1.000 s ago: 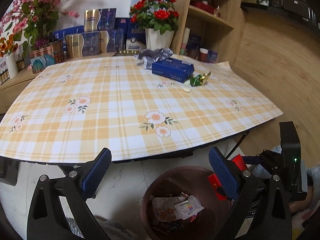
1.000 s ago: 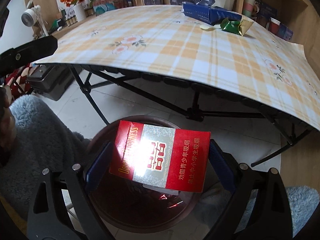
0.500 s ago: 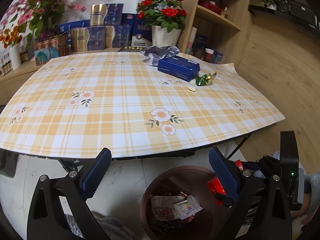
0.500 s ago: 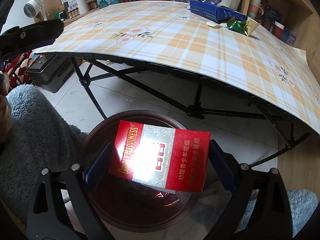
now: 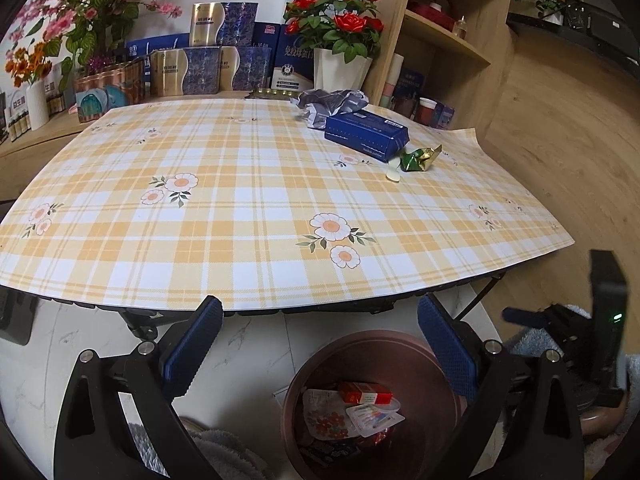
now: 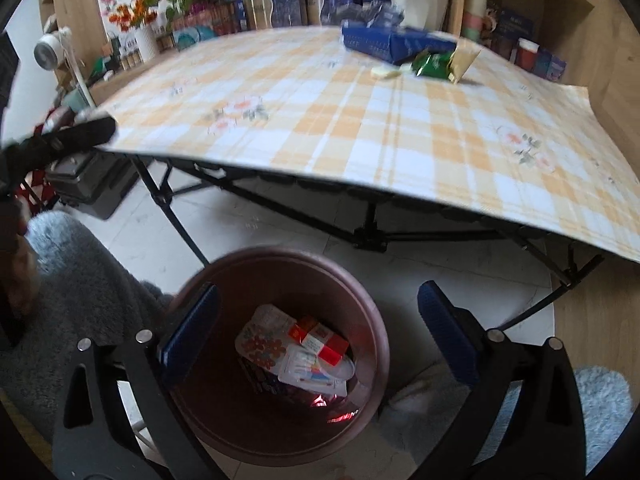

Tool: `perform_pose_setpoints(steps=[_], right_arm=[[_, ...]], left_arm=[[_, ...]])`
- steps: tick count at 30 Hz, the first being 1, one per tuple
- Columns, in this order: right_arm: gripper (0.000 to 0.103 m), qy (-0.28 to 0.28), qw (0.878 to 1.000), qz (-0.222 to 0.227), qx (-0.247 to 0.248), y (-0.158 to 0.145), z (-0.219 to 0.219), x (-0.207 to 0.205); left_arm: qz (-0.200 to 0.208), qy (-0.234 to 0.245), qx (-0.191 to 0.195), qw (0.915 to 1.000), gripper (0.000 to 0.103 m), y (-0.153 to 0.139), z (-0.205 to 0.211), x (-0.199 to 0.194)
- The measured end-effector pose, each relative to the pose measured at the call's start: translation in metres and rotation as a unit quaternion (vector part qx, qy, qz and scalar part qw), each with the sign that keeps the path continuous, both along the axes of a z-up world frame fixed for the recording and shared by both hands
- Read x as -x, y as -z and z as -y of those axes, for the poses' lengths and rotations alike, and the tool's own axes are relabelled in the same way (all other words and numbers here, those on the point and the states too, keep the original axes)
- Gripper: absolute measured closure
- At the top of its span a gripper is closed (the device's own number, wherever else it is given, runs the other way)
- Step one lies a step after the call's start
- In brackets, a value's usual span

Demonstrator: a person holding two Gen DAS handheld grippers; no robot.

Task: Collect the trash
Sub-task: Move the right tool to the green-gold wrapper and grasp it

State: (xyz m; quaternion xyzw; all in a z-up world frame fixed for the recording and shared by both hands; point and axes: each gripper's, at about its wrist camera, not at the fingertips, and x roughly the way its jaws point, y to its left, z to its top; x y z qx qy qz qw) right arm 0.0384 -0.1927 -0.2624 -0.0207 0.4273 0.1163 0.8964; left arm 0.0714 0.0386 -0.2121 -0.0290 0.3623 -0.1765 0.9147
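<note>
A brown round bin (image 6: pixel 372 312) stands on the floor by the table's front edge and also shows in the left wrist view (image 5: pixel 360 344). A red cigarette pack (image 6: pixel 320 340) lies inside it on other wrappers; it also shows in the left wrist view (image 5: pixel 364 393). My right gripper (image 6: pixel 318 332) is open and empty above the bin. My left gripper (image 5: pixel 318 344) is open and empty, left of the bin. On the table lie a blue box (image 5: pixel 366 135), a green-gold wrapper (image 5: pixel 420 157), a crumpled grey bag (image 5: pixel 332 104) and a small pale scrap (image 5: pixel 394 174).
The table has a yellow plaid cloth (image 5: pixel 240 208) on black folding legs (image 6: pixel 368 236). Flower pots (image 5: pixel 340 68) and boxes (image 5: pixel 204 68) line its far edge. A wooden shelf (image 5: pixel 448 40) stands at the back right. A grey fluffy rug (image 6: pixel 80 272) lies left of the bin.
My right gripper opened and let go of the red cigarette pack, which dropped into the bin. The right wrist view has tilted up a little toward the table.
</note>
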Motion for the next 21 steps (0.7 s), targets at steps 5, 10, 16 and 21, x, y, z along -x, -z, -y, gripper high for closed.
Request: perform_pose_setpoints(steps=[5,10,16,21], right_arm=[[0.006,0.031,0.999,0.013,-0.016,-0.008,0.015,0.001],[0.006,0.049,0.997,0.029,-0.043,-0.014,0.027,-0.001],[0.006,0.069,0.994,0.038,-0.081,-0.028,0.044,-0.007],[0.006,0.083,0.991,0.055,-0.092,-0.047,0.065,-0.016]], left_arm=[[0.008,0.002,0.003,1.0000,0.007,-0.003,0.001,0.003],[0.014,-0.006,0.011,0.9998,0.008,-0.005,-0.005,0.005],[0.012,-0.022,0.035,0.9991,0.007,-0.009,-0.017,0.002],[0.002,-0.026,0.053,0.9982,0.007,-0.013,-0.022,-0.008]])
